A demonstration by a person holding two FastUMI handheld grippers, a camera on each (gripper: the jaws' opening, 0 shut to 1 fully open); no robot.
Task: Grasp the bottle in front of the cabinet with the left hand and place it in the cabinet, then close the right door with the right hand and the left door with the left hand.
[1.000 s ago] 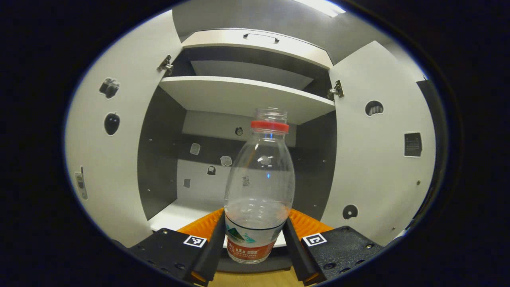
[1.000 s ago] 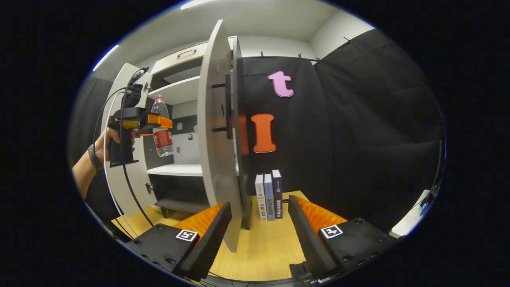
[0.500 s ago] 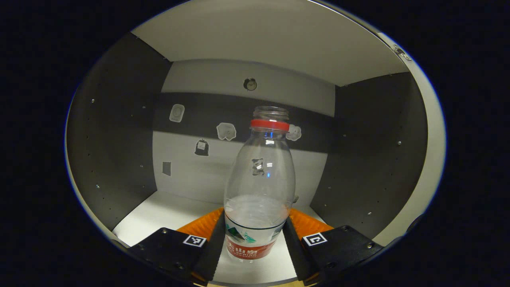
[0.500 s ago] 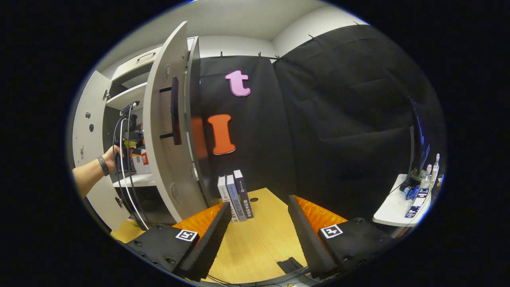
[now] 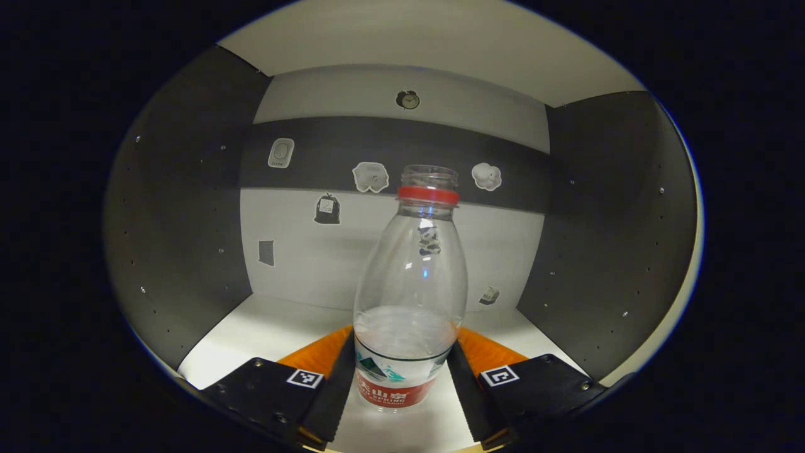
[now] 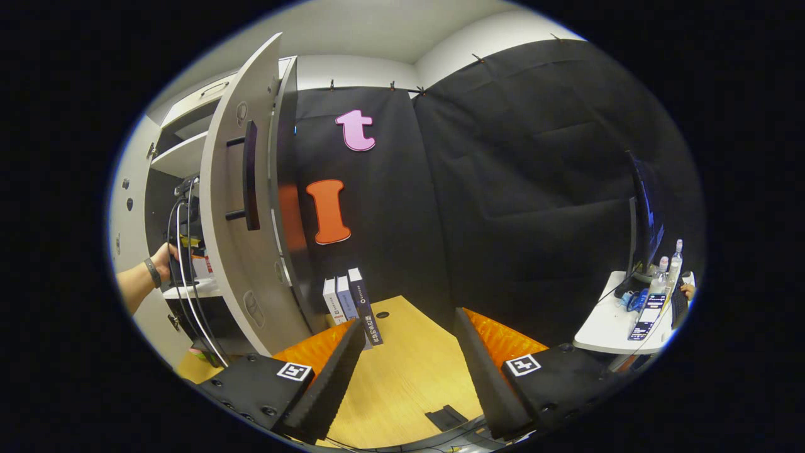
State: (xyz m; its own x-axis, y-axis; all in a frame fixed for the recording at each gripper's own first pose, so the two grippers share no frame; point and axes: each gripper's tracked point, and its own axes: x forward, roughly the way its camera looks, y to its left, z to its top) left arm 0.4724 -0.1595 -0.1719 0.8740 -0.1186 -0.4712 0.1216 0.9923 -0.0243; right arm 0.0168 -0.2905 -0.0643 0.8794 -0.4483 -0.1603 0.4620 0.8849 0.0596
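Both fingers of the left gripper point(image 5: 399, 402) still clench the bottle point(image 5: 409, 296), now deeper inside the cabinet point(image 5: 188, 207).

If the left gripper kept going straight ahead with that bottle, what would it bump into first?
Probably the cabinet's back wall. The left gripper holds the bottle over the shelf, with nothing else ahead; depth is hard to judge.

bottle point(image 5: 410, 296) label print too blurred to read
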